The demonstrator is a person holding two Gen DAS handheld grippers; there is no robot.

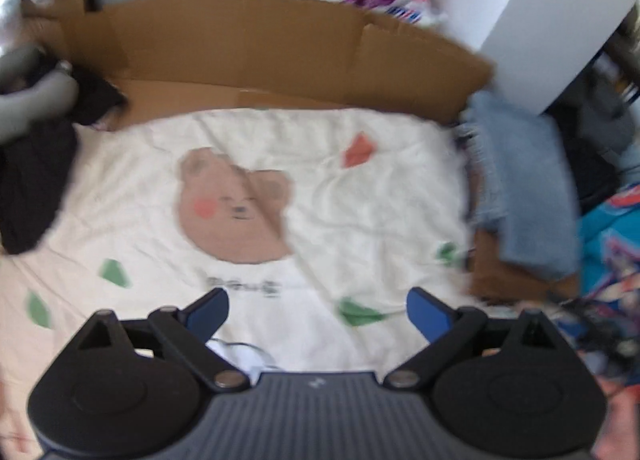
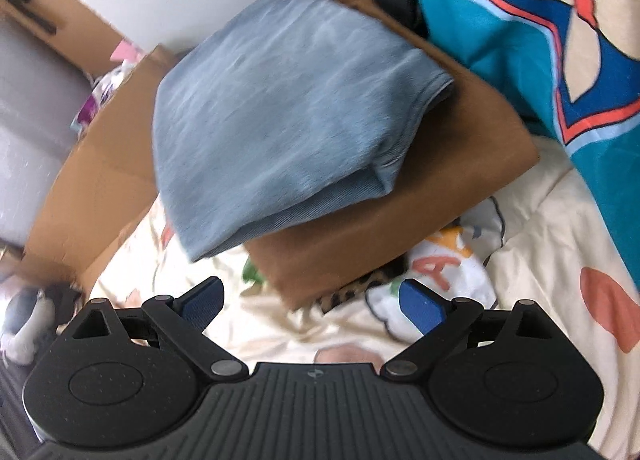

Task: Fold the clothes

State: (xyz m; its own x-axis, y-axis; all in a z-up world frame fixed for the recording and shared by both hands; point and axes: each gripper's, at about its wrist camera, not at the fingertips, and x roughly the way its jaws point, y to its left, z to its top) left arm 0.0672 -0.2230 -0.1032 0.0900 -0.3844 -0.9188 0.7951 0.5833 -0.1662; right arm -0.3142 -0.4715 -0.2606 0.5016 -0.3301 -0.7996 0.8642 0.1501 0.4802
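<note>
The folded blue garment (image 2: 276,107) lies on a cardboard sheet (image 2: 400,211), overhanging its edge above the bed cover (image 1: 360,199). Both the left tool (image 1: 318,310) and right tool (image 2: 312,300) are spread wide, empty. The overhanging fold may be nudged and slid off.

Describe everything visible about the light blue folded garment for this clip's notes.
The light blue garment is a soft, faded, denim-like cloth, folded into a thick rounded bundle with layered edges showing along its near side. It lies on a brown cardboard piece, overhanging its edge above the cream printed bedding. In the left wrist view it sits at the right, beside the bear-print sheet. Neither hand-held gripper touches it.
</note>
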